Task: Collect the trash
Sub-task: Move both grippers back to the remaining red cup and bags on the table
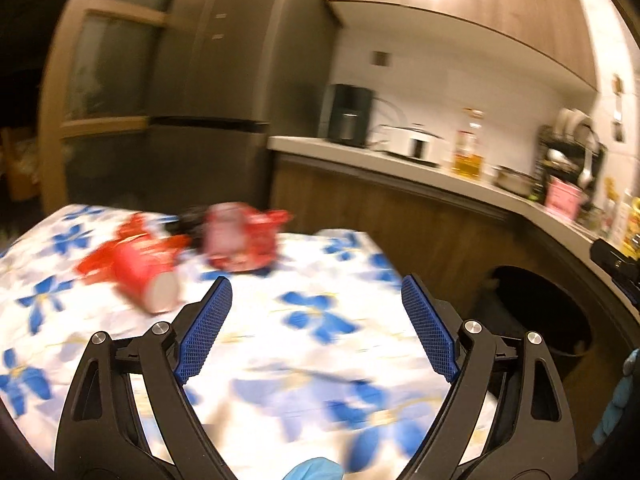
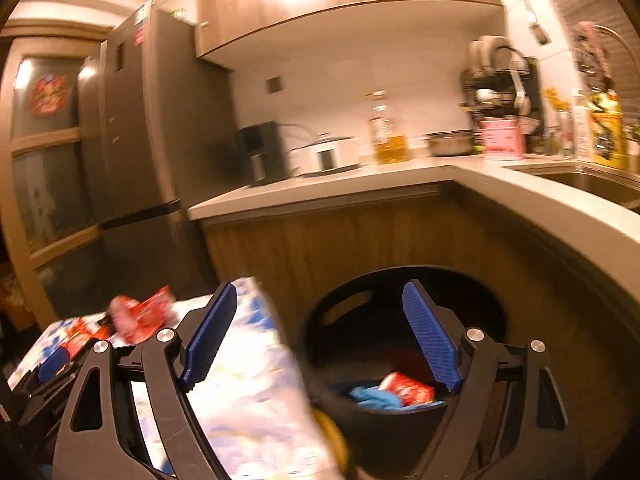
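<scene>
Blue-padded fingers of the left gripper (image 1: 316, 320) fill the near edge of the left wrist view, spread wide with nothing between them, over the flower-patterned cloth of the surface (image 1: 280, 360). Further along, toward the far edge of that surface, lie the pieces not yet collected — a red paper cup (image 1: 140, 268) tipped on its side with its pale base toward the camera, and just beside it a crumpled red-and-pink wrapper (image 1: 240, 240); something dark sits between and behind them, too blurred to name.

From the right wrist view, the right gripper (image 2: 320, 340) also stands open and empty, hanging over the gap between the surface's right-hand edge and a black bin (image 2: 400, 408) on the floor against the wooden cabinet front. Inside the bin a red can (image 2: 408, 388) and a bit of blue material (image 2: 376, 396) already rest at the bottom, so part of the trash looks to be dealt with.

My judgement: the job is partway through. At least the cup and the wrapper remain on the surface, well apart from the bin, and neither gripper holds anything — the next step would seem to be a reach for one of those red items
</scene>
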